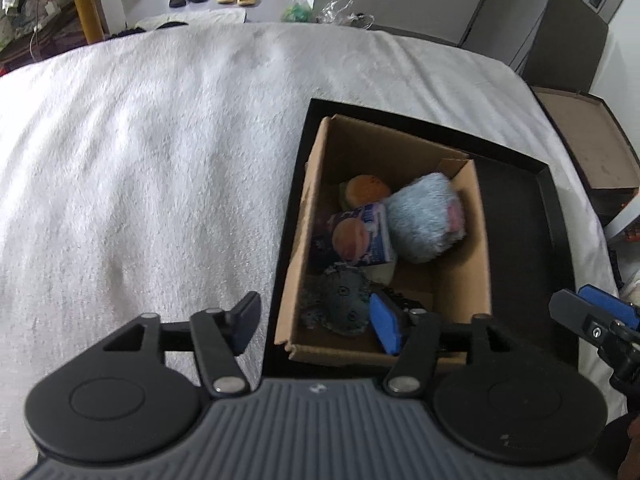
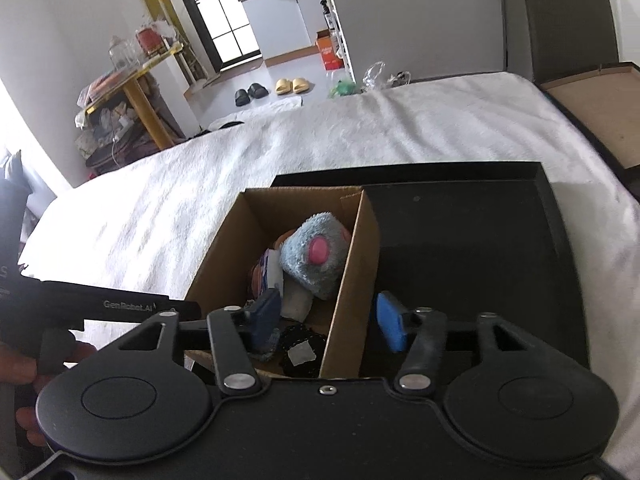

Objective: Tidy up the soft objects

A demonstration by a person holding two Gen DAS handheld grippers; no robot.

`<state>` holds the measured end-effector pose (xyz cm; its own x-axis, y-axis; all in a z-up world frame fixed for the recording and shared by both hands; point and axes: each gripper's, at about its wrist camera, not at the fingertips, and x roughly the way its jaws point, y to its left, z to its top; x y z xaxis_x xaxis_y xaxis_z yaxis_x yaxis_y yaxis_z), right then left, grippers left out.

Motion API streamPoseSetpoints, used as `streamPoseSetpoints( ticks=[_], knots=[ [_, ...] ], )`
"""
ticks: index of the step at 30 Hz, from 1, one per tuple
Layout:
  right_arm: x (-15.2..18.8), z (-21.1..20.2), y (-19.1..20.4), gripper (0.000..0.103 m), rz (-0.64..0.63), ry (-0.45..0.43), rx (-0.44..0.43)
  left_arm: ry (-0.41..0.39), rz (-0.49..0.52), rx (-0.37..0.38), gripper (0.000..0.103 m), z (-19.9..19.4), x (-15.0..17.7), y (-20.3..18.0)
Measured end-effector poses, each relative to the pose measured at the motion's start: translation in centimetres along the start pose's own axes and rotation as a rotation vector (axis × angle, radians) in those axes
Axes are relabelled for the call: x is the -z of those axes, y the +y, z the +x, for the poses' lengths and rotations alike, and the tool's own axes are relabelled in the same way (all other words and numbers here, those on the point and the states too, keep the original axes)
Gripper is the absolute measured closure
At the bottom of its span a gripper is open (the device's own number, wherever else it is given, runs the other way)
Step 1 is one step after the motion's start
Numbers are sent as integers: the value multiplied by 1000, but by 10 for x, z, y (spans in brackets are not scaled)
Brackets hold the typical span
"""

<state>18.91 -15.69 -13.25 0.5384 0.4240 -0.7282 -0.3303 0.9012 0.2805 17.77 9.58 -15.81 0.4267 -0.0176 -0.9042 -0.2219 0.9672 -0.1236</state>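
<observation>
Left wrist view: my left gripper [image 1: 316, 322] hangs over the near left corner of the cardboard box [image 1: 308, 208], jaws parted about halfway and holding nothing. Its left finger is outside the box over the white blanket [image 1: 152, 168]; its right finger, with the blue pad, is over the inside. Just beyond that pad a dark grey-green plush [image 1: 340, 304] lies loose on the box floor. Further in I see a fluffy blue plush [image 1: 424, 220] with a pink patch, a printed pack [image 1: 370, 234], and two orange round toys [image 1: 366, 190], all inside the box. The box stands in the left part of a black tray [image 1: 516, 216] on the blanket.

From the right wrist, my right gripper [image 2: 328, 322] also stands roughly half open and empty, straddling the box's right wall [image 2: 352, 280]: left finger inside over the toys, right finger over the bare tray. I see the left gripper's body at the lower left, a hand [image 2: 24, 364] on it.
</observation>
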Motion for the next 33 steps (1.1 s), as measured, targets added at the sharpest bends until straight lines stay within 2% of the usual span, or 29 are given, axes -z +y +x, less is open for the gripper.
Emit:
streamPoseSetpoints(
  ticks=[2,10,14,19,22,26,33],
  knots=[
    [-1,-8,-3,35,13,-8,4,-9,11,0,37,-9,1,-6],
    [-4,-40,-19,12,57,-37,36,-40,61,-3,32,-47,10,-26],
    [-2,-55,-18,0,37,-44,66,-71,66,-2,29,-67,17,-30],
    [-3,-73,-17,0,32,-49,65,-103,63,12,26,-91,26,-32],
    [-5,-84,-16,0,24,-35,69,-118,76,12,22,-107,31,-36],
    [-4,-102,-12,0,19,-60,65,-148,94,23,15,-128,36,-41],
    [-1,-127,-8,0,26,-87,108,-183,104,31,9,-156,44,-44]
  ],
)
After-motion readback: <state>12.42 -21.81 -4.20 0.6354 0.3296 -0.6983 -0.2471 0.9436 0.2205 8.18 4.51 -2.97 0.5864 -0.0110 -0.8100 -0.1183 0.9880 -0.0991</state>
